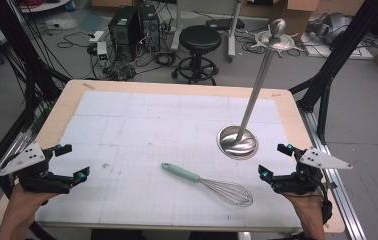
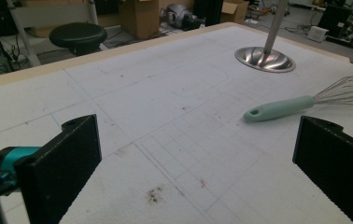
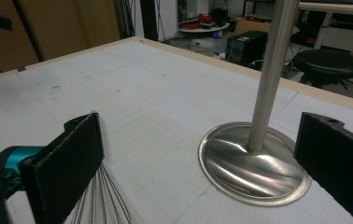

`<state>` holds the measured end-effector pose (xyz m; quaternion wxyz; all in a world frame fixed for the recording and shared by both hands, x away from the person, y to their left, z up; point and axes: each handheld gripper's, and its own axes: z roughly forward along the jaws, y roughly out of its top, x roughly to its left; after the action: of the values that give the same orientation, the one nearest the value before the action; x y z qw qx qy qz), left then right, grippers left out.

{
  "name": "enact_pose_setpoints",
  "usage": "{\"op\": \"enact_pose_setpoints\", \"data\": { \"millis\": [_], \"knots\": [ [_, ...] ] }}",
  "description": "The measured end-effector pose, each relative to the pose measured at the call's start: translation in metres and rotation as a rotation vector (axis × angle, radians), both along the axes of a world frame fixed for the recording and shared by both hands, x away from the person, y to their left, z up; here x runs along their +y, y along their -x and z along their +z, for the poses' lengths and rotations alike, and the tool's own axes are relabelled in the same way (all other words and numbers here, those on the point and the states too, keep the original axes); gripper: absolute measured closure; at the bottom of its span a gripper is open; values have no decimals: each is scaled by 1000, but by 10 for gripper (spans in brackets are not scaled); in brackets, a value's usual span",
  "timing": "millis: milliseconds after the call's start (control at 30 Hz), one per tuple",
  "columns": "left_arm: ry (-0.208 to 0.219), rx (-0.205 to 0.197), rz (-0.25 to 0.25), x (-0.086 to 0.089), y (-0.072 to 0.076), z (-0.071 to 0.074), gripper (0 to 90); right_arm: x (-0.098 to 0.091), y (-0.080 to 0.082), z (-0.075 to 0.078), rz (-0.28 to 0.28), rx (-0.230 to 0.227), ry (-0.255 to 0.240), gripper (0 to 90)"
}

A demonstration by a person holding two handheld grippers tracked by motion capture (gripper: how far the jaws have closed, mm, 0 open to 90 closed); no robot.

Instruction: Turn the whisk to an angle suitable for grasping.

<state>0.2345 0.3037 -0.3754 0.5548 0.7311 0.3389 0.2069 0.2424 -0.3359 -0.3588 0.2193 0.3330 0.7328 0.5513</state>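
A whisk with a mint-green handle and a wire head lies flat on the white mat near the table's front, handle pointing left. Behind it to the right stands a steel rack: a round base, a tall pole and a hook ring on top. My left gripper rests open at the front left, nothing between its jaws. My right gripper is open at the front right, just right of the whisk's wires and in front of the rack's base.
The white gridded mat covers most of the wooden table. Beyond the far edge stand a black stool, computer cases, cables and cardboard boxes. Black frame struts rise at both sides.
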Motion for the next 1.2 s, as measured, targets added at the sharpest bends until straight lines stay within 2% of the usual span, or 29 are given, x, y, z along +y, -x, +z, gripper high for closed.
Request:
{"op": "enact_pose_setpoints", "data": {
  "millis": [233, 633, 767, 967, 1067, 1167, 1200],
  "knots": [
    [2, -9, -3, 0, 0, 1, 17, -2, 0, 0, -8, 6, 1, 4],
    [6, -15, -6, 2, -1, 2, 17, 2, 2, 8, -1, 16, 36, 4],
    [10, -21, -13, 4, 0, 3, 17, 9, -1, 11, 16, 28, 68, 4],
    [16, -24, -10, 6, -1, 3, 17, 24, -12, 12, 57, 70, 114, 4],
    [14, -15, -11, 7, -2, 2, 17, 37, -20, 17, 99, 102, 155, 4],
    [13, -13, -12, 7, -2, 2, 17, 44, -23, 19, 112, 110, 175, 4],
    [13, -11, -12, 7, -2, 2, 17, 51, -26, 21, 131, 121, 200, 4]
  ]
}}
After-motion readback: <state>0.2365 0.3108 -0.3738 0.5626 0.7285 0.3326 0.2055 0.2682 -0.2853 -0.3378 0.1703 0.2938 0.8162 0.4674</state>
